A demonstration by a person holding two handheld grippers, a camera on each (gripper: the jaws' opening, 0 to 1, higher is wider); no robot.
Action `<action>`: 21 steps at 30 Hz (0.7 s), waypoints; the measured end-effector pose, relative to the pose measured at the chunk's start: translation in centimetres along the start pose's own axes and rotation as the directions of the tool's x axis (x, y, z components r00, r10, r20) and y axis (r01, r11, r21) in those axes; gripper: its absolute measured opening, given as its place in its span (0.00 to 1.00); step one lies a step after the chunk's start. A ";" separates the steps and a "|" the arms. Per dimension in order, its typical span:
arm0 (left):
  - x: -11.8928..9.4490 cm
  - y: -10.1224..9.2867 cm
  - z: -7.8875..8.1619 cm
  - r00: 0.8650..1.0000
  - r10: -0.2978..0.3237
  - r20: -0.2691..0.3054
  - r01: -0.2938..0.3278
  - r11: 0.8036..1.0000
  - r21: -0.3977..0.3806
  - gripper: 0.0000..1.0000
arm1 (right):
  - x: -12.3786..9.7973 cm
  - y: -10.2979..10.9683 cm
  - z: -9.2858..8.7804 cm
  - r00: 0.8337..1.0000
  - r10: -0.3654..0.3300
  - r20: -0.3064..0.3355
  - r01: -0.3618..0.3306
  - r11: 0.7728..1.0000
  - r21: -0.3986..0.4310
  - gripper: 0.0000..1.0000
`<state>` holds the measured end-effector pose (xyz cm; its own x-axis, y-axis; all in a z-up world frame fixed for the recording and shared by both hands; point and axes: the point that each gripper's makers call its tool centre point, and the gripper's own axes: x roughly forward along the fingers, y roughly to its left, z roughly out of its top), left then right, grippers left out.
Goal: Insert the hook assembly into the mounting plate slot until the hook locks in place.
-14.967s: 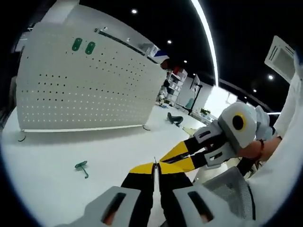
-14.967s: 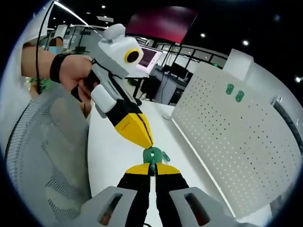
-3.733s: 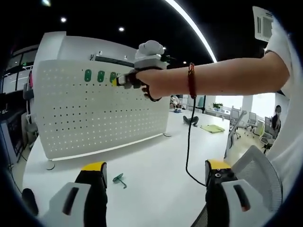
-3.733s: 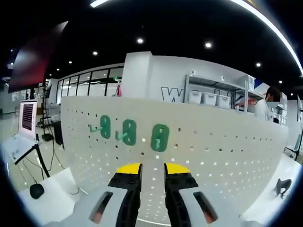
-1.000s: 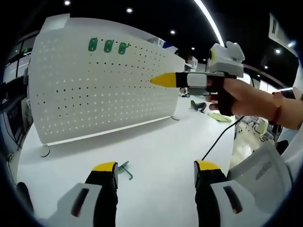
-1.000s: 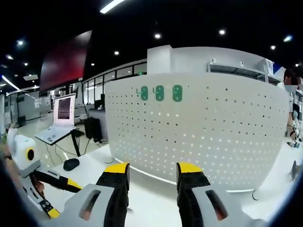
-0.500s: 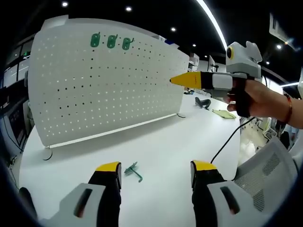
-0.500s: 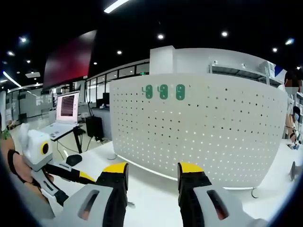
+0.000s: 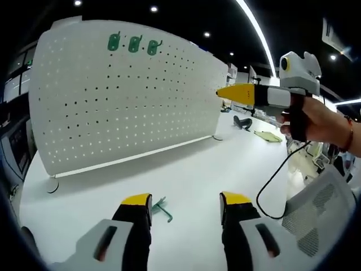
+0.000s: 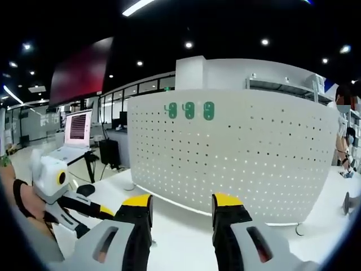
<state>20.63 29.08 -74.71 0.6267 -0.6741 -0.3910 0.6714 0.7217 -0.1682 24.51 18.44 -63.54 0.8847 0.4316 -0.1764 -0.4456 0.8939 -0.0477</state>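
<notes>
Reaching for the loose green hook (image 9: 162, 208) on the table (image 9: 192, 169), the left gripper (image 9: 186, 204) stood apart and should straddle its stem squarely; the right gripper (image 10: 179, 203) gaped empty before the pegboard (image 10: 237, 152)

The green hook (image 9: 162, 208) on the table is partly hidden behind the left gripper's (image 9: 186, 204) jaw (its shape is too small to be made out).
</notes>
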 end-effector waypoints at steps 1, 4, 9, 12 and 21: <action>0.1 0.1 0.0 1.000 0.002 0.000 -0.002 1.000 -0.001 0.49 | -0.1 0.0 0.0 1.000 -0.001 0.000 0.001 1.000 0.002 0.42; 0.5 0.4 -0.2 1.000 0.003 -0.006 -0.003 1.000 0.001 0.43 | -0.5 -0.3 -0.1 1.000 -0.008 -0.003 0.008 1.000 0.004 0.42; 0.9 0.4 -0.2 1.000 -0.005 -0.007 0.005 1.000 0.005 0.39 | -1.0 -0.8 -0.3 1.000 -0.023 -0.006 0.023 1.000 0.014 0.42; 1.2 0.6 -0.8 0.999 -0.003 -0.032 0.003 1.000 0.015 0.37 | -1.4 -1.0 -0.3 1.000 -0.029 -0.001 0.029 0.999 0.019 0.42; 2.0 1.2 -1.6 0.998 -0.011 -0.056 0.012 1.000 0.013 0.33 | -2.2 -0.9 -0.8 1.000 -0.028 -0.010 0.029 0.999 0.037 0.41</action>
<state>22.04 28.89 -77.15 0.5961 -0.6724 -0.4388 0.6841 0.7114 -0.1608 22.86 16.59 -63.87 0.8954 0.4048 -0.1852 -0.4147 0.9098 -0.0162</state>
